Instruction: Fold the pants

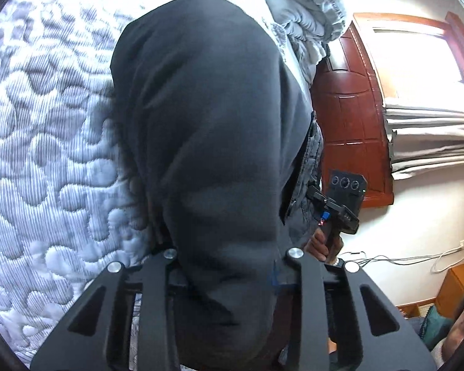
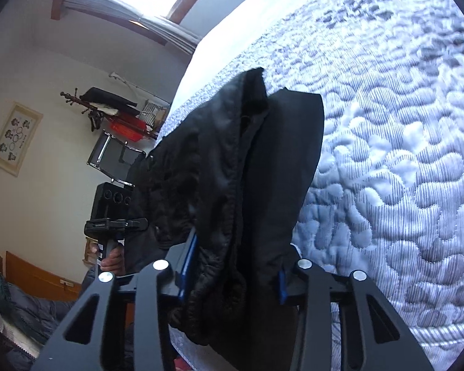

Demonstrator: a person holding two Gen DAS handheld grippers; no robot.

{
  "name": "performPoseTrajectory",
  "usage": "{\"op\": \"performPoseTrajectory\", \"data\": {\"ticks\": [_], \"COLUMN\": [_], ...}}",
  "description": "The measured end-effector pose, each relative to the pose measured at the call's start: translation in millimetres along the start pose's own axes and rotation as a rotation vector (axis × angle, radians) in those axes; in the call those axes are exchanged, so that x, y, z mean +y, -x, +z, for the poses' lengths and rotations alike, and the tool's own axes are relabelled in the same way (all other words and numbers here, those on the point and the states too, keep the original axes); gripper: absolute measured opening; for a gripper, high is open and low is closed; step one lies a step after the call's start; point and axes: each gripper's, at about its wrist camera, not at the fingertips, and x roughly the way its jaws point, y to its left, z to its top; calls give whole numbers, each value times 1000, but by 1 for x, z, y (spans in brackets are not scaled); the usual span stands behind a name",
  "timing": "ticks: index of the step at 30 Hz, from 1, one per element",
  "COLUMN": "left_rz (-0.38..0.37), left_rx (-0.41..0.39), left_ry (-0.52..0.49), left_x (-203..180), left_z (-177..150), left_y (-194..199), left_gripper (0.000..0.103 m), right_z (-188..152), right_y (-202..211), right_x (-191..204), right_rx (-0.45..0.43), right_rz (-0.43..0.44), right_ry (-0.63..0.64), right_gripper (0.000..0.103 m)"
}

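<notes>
Black fabric fills both wrist views: these are the pants (image 1: 207,142), lifted above a quilted mattress (image 1: 46,142) stitched in pale blue-grey, pebble-like swirls. Your left gripper (image 1: 229,266) is clenched on a bunched edge of the cloth; the fabric bulges out between its two fingers and drapes forward, hiding the tips. Your right gripper (image 2: 232,275) is likewise grasping the pants, with a gathered, elastic-looking band pinched between its blue-padded fingers (image 2: 188,266) and the rest of the garment rising away over the mattress.

Each camera catches the other tool. In the left view, the right gripper appears at the right, just beside the hanging cloth, with your hand (image 1: 323,244) wrapped around its handle. In the right view, the left gripper (image 2: 114,213) shows at the left in the same way.

Behind, a reddish wooden door (image 1: 349,117) stands beside a bright window (image 1: 417,61). A coat rack (image 2: 108,111) stands against a pale wall.
</notes>
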Motion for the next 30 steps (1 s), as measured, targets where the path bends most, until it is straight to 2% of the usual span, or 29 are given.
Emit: {"op": "performPoseTrajectory", "data": {"ticks": [6,10,17,25,30], "left_rz": [-27,-15,-10,60,82], "left_rx": [-38,-59,-113,-184,-195], "left_ry": [-19,-48,-65,-57,-6], "left_x": [-14,-28,-38,-24,3], "left_z": [5,16,58,121,157], "left_y": [6,9,26,48,52], "left_gripper": [29,29,30,30,31], "right_z": [10,30,76,144,172], "right_y": [12,16,9,-36,-70], "right_x": [19,30,42,34,18], "right_rx": [-34,-52,-63,-52,-22], "right_rz": [-2,-4,-11,-5,-13], "right_ry": [28,46,80,64,19], "right_gripper": [39,39,39,39,39]}}
